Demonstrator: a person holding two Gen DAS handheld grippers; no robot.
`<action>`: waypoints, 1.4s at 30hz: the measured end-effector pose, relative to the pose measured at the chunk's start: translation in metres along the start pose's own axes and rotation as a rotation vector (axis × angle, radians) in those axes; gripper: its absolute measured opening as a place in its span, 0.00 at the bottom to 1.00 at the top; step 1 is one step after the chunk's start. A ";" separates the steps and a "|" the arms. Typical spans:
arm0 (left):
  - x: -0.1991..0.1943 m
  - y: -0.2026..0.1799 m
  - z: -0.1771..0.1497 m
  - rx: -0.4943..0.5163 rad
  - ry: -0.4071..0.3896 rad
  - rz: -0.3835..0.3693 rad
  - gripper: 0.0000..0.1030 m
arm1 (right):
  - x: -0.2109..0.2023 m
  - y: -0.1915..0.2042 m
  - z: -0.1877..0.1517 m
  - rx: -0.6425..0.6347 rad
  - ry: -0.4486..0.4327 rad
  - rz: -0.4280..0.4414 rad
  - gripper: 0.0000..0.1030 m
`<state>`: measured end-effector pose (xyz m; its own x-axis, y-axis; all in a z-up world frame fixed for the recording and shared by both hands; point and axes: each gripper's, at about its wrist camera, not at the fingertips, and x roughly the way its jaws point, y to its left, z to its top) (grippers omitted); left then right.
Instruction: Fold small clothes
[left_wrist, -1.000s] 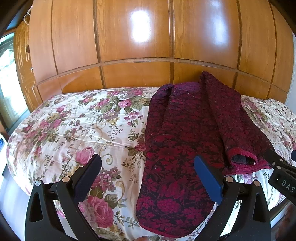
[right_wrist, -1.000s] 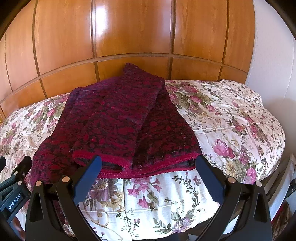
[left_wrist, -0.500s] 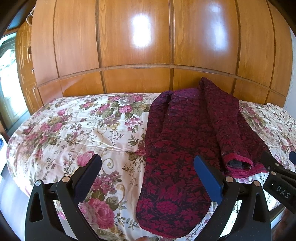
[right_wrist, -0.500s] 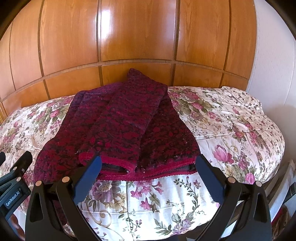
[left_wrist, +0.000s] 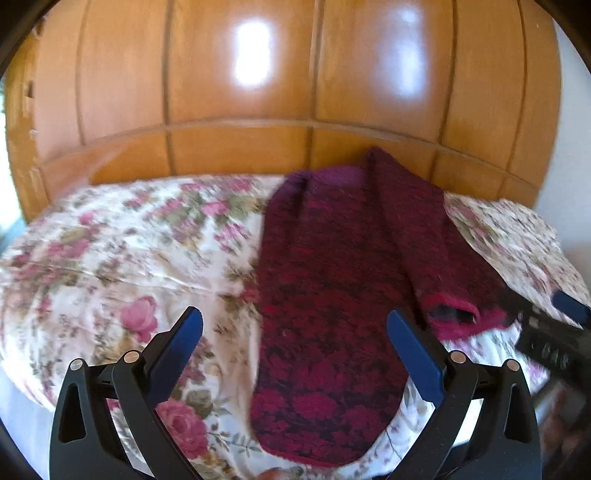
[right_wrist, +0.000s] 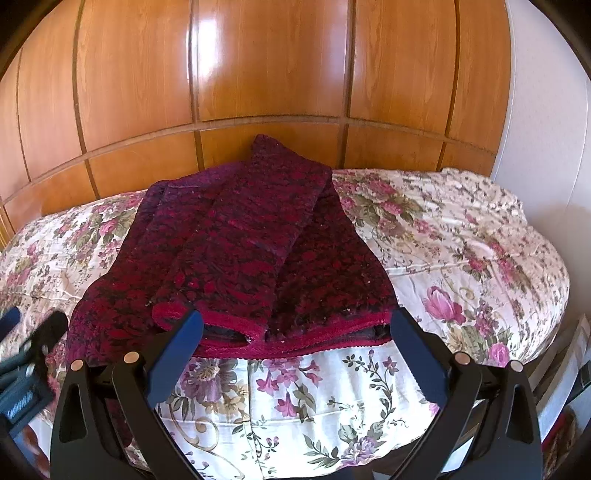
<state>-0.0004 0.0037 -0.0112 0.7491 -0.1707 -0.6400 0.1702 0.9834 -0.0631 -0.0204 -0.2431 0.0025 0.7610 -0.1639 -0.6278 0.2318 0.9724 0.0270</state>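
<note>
With both the left claw (left_wrist: 295, 343) and right claw (right_wrist: 295, 341) spread wide and empty short of the dark red patterned knit garment (right_wrist: 236, 251), a shallow pinch at its crimson hem (right_wrist: 325, 338) risks catching only the top layer, spilling the folded sleeve (right_wrist: 240, 236).

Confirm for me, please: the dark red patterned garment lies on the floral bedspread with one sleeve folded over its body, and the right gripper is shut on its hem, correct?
Not quite. The right gripper is open and holds nothing, as the right wrist view shows. The rest stands: the dark red garment lies on the floral bedspread with a sleeve folded over its body.
</note>
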 end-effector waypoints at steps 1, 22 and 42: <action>0.002 0.000 -0.002 0.014 0.023 -0.013 0.96 | 0.001 -0.005 0.001 0.011 0.007 0.012 0.98; 0.026 -0.016 -0.042 0.256 0.124 -0.218 0.19 | 0.063 0.066 0.001 -0.316 0.146 0.272 0.60; 0.071 0.145 0.085 -0.376 0.022 -0.277 0.17 | 0.075 -0.101 0.094 0.164 0.042 0.135 0.12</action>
<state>0.1318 0.1290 -0.0009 0.6938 -0.4326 -0.5757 0.1150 0.8557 -0.5045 0.0703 -0.3696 0.0256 0.7668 -0.0241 -0.6414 0.2279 0.9444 0.2369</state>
